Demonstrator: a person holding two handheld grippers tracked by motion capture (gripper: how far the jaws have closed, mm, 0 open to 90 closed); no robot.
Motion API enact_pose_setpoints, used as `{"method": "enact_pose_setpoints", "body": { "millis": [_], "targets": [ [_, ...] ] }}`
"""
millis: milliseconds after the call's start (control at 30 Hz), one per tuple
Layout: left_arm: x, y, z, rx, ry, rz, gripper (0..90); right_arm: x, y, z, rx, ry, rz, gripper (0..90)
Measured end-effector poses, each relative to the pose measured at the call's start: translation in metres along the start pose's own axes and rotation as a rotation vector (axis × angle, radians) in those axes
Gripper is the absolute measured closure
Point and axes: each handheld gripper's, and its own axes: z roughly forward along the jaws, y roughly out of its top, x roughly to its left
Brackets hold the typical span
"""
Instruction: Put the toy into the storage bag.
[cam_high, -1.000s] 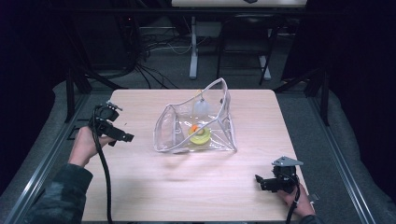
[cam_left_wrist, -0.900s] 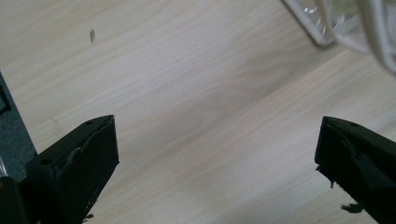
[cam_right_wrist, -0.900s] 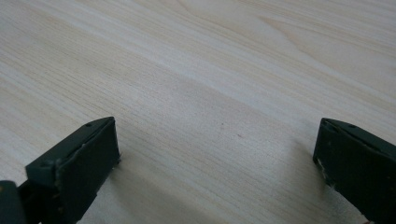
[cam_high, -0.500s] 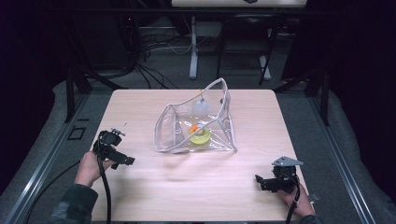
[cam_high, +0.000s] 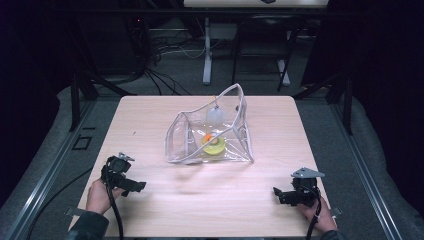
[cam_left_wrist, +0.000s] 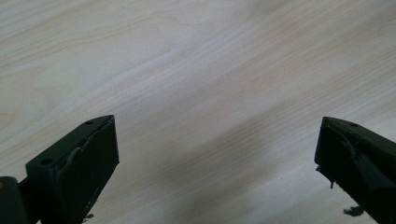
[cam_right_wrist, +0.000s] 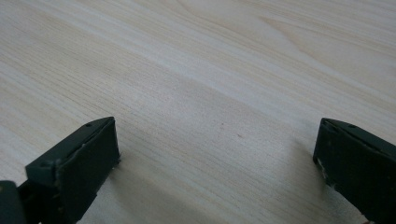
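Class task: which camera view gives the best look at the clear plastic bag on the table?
The high view: the clear plastic bag stands whole at mid-table, open, with a yellow ring inside. The left gripper view and right gripper view look past open jaws at bare wooden tabletop, away from the bag.

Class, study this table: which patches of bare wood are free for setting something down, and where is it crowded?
Free: the near strip between the left gripper and right gripper, and the table's wood on either side of the clear bag. Crowded: the middle toward the far edge, where the bag stands with a yellow roll inside.
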Motion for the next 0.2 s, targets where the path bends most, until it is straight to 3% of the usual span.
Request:
{"method": "enact_pose_setpoints", "body": {
  "millis": [100,133,200],
  "targets": [
    [0.0003,-0.0016,0.0024,-0.021,-0.029,-0.023,0.0,-0.0001,0.0,0.0,0.001,-0.002,-0.001,0.0],
    [0.0011,-0.0035,0.0058,-0.023,-0.056,-0.038,0.1,-0.0001,-0.0001,0.0,0.0,-0.002,-0.001,0.0],
    [0.0017,-0.0055,0.0088,-0.007,-0.054,-0.048,0.1,-0.0001,-0.0001,0.0,0.0,-0.001,-0.001,0.0]
  ]
}}
